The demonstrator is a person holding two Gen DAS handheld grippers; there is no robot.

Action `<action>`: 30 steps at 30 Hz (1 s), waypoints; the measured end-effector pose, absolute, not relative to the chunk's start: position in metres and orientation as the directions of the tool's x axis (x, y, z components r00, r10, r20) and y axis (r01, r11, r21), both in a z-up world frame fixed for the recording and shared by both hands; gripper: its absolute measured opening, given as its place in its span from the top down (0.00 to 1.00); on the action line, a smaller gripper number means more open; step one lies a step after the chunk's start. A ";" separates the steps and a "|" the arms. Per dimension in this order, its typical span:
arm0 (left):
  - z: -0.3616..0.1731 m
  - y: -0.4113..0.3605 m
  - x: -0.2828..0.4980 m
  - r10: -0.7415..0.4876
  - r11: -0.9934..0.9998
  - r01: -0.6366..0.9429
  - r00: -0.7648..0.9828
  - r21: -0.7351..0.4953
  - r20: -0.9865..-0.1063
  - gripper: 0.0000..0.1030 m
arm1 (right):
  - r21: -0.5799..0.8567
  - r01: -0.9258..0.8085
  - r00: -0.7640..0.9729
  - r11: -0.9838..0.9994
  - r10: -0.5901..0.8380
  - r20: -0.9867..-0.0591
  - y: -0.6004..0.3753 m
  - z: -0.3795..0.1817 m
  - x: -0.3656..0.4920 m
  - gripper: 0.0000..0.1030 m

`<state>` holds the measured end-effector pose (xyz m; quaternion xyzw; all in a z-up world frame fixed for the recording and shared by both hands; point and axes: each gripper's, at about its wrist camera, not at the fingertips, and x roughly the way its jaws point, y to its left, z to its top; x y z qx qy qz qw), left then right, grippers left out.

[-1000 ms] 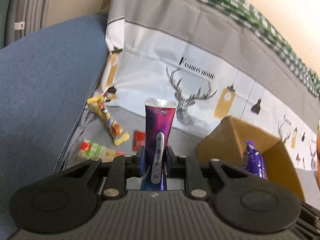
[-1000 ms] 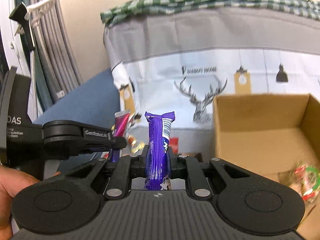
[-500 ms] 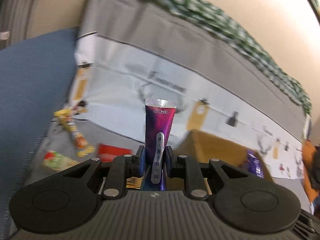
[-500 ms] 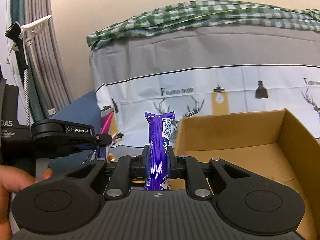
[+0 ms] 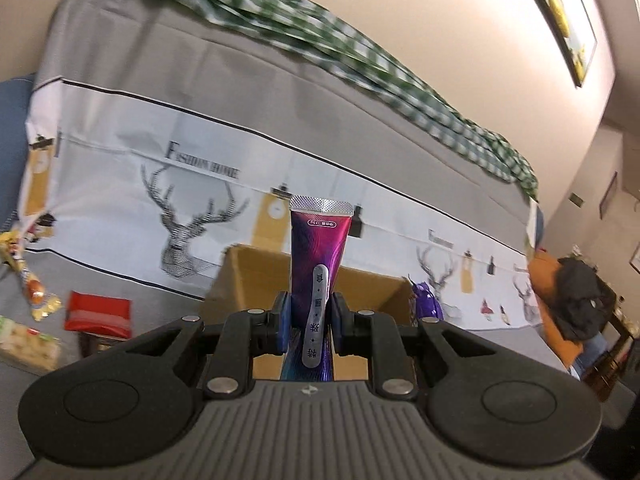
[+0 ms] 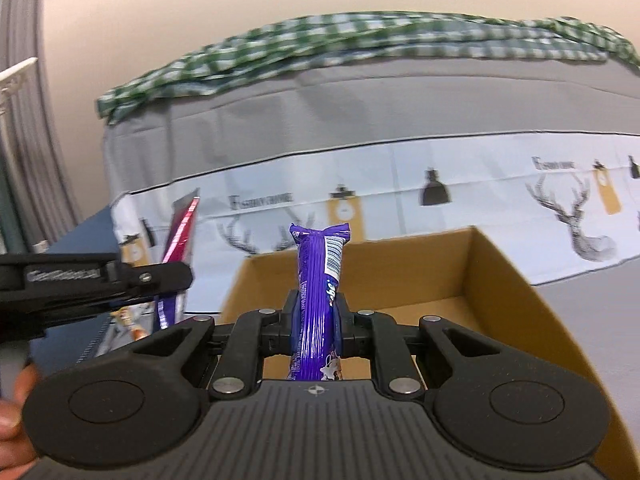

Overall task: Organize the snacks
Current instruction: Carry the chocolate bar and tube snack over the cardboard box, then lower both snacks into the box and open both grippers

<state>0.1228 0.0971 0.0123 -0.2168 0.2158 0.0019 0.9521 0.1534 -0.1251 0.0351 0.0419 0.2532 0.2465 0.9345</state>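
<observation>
Snacks sit in both our tongs at once. In our left tongs [image 5: 307,322] we pinch a magenta-purple sachet [image 5: 318,252] low on its body, so it stands upright between the blue pads with its crimped silver end well above the tips and its lower end reaching back toward the camera. In our right tongs [image 6: 316,320] we pinch a purple snack bar [image 6: 320,276] the same way: upright, gripped near its lower half, its sealed top clear above the pads. Both snacks stand in front of the open cardboard box [image 6: 496,272], which rests on the grey cloth-covered surface [image 5: 168,304] close to the back edge where the deer-print cover [image 5: 120,184] rises; from the left view the far wall of the box [image 5: 256,268] shows just behind the sachet. From the right view the left tongs [image 6: 176,276] appear at the left side with the sachet [image 6: 182,232] sticking up from them, beside the box's left corner. Toward the left edge of the surface lie a red packet [image 5: 98,314] and a yellow wrapped snack [image 5: 30,280], well apart from both tongs.
</observation>
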 end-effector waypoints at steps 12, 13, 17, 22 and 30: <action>0.004 0.064 0.135 -0.174 0.917 -0.003 0.898 -0.399 -0.405 0.79 | 0.167 -0.357 0.796 0.919 0.393 -0.461 -0.149 0.030 0.166 0.84; 0.004 0.060 0.136 -0.177 0.920 0.003 0.896 -0.392 -0.408 0.79 | 0.151 -0.357 0.802 0.922 0.386 -0.455 -0.148 0.031 0.165 0.84; 0.002 0.048 0.136 -0.189 0.932 0.030 0.892 -0.361 -0.412 0.79 | 0.118 -0.362 0.816 0.925 0.375 -0.439 -0.147 0.033 0.164 0.84; 0.002 0.037 0.135 -0.205 0.945 0.071 0.890 -0.319 -0.408 0.79 | 0.116 -0.354 0.819 0.928 0.367 -0.441 -0.150 0.034 0.165 0.85; 0.000 0.035 0.134 -0.206 0.950 0.083 0.889 -0.300 -0.408 0.79 | 0.123 -0.342 0.819 0.932 0.359 -0.448 -0.151 0.033 0.166 0.85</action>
